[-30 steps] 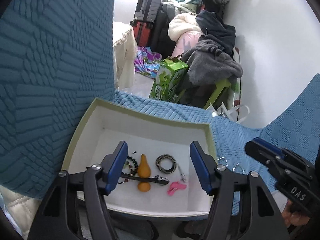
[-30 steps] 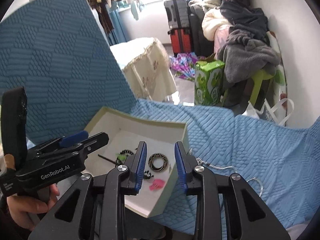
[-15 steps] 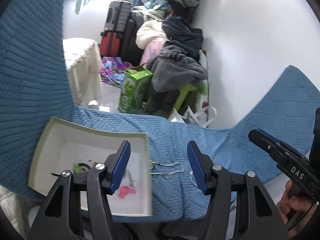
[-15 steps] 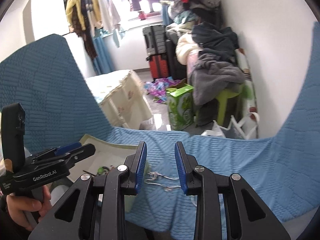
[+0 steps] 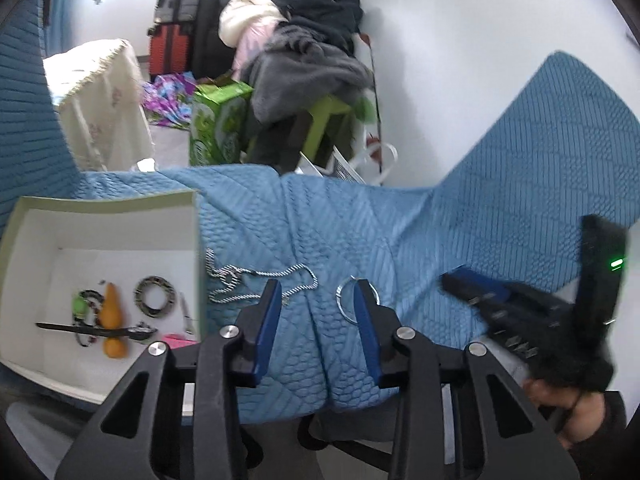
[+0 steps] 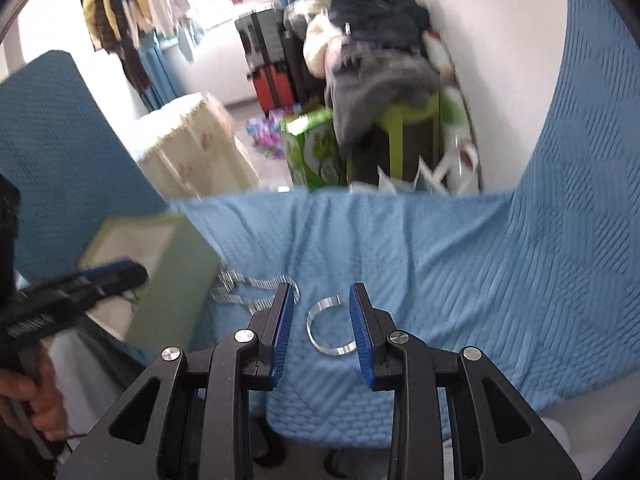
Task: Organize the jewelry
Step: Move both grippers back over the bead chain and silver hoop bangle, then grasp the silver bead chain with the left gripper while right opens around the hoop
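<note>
A white open box (image 5: 120, 232) at the left holds an orange gourd pendant (image 5: 109, 308), a patterned bangle (image 5: 155, 296), a black hairpin (image 5: 80, 329) and a pink clip (image 5: 176, 337). A silver chain (image 5: 256, 280) lies on the blue quilt (image 5: 400, 240) just right of the box. Beside it is a silver open bangle (image 6: 328, 330). My left gripper (image 5: 318, 286) hovers over the quilt between chain and bangle; its jaws are closing with nothing between them. My right gripper (image 6: 320, 288) is open, and the bangle lies on the quilt between its fingers, unpressed. The chain (image 6: 248, 288) is to its left.
The quilt's far edge drops to a floor with a green carton (image 5: 218, 124), a green stool piled with clothes (image 5: 312, 64), suitcases (image 5: 176, 20) and a cloth-covered table (image 5: 100, 96). A white wall stands at the right. Each gripper appears in the other's view, held by a hand (image 6: 36, 404).
Both views have swung right, from over the box to the quilt where the chain and bangle lie. The left jaws have narrowed. The right jaws keep the same gap.
</note>
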`<state>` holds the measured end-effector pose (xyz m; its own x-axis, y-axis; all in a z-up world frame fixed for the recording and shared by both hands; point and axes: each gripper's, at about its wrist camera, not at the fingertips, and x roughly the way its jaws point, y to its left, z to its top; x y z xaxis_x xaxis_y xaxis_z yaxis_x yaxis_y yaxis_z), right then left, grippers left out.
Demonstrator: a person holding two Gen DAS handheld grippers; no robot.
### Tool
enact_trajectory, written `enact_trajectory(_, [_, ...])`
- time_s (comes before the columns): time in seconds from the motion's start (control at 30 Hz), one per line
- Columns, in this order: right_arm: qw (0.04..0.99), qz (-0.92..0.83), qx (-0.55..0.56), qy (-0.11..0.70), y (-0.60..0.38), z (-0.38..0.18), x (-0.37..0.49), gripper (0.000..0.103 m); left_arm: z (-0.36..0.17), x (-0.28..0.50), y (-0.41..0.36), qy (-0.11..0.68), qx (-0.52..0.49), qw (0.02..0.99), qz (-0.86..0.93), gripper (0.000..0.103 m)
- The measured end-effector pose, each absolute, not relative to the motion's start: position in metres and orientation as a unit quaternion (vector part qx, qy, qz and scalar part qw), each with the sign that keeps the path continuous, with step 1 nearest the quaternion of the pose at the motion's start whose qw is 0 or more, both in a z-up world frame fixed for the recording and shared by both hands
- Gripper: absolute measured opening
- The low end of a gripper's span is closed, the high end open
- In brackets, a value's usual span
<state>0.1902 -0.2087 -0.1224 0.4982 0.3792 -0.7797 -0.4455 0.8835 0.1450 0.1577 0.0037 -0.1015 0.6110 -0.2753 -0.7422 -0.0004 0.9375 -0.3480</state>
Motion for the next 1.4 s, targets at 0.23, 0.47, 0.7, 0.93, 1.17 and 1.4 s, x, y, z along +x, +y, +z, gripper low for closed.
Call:
enact_trajectory(0.23, [0.836, 0.245, -0.031, 0.489, -0.215, -0.187, 0.211, 0.026, -0.132, 0.179, -0.022, 0.468, -0.158, 0.865, -0.088, 0.034])
enact_trajectory(0.47, [0.821, 0.268, -0.047, 0.502, -0.212, -0.214, 0.225, 0.027, -0.171, 0.207, -0.036, 0.509, -0.141, 0.847, -0.068, 0.027])
enact_trajectory(0.7, [0.818, 0.264, -0.020, 0.511, -0.224, -0.221, 0.234, 0.027, -0.201, 0.242, -0.048, 0.546, -0.093, 0.832, -0.041, 0.026])
enact_trajectory(0.93, [0.814, 0.266, -0.005, 0.516, -0.225, -0.222, 0.240, 0.028, -0.222, 0.249, -0.052, 0.564, -0.080, 0.822, -0.022, 0.026])
enact_trajectory(1.17, [0.812, 0.267, -0.001, 0.520, -0.226, -0.225, 0.246, 0.028, -0.222, 0.245, -0.067, 0.558, -0.048, 0.828, -0.015, 0.005])
enact_trajectory(1.4, [0.812, 0.265, -0.008, 0.520, -0.223, -0.227, 0.245, 0.031, -0.217, 0.233, -0.060, 0.551, -0.079, 0.830, -0.030, 0.000])
